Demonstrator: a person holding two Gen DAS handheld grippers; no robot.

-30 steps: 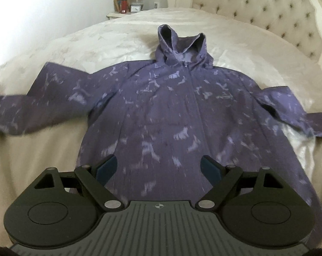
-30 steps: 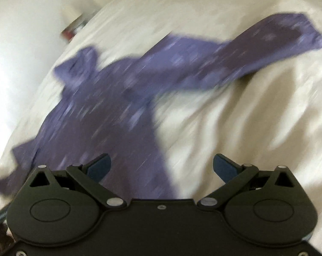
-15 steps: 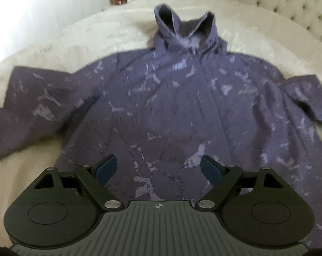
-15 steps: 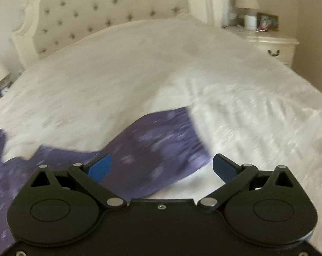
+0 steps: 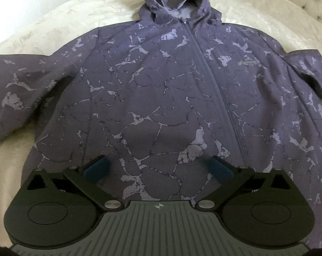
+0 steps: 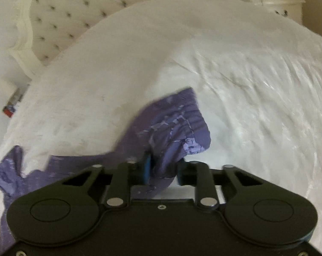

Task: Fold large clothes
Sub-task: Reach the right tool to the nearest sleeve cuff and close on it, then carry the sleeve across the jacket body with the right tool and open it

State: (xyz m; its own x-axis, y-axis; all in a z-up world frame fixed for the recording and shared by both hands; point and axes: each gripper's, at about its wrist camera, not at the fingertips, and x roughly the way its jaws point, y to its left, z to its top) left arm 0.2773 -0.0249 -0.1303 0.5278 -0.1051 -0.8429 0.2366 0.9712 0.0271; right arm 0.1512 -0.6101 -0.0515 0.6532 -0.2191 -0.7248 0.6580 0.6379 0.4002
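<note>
My left gripper [image 5: 158, 168] hovers over the lower front of the jacket [image 5: 161, 98], its 2 blue pads spread wide and holding nothing; I judge I keep it there ready to pin or lift the hem once the sleeve comes across. The jacket lies face up and zipped on the bed [image 5: 54, 27], hood toward the headboard [image 6: 60, 19], sleeves spread to both sides. My right gripper [image 6: 163, 170] is clamped on the cuff end of the right sleeve [image 6: 178, 123], the fabric bunched between its pads, so I can carry it in over the chest. Half a second ago those jaws stood apart just short of the sleeve; now they have closed on it, and my left camera sits closer to the jacket.
</note>
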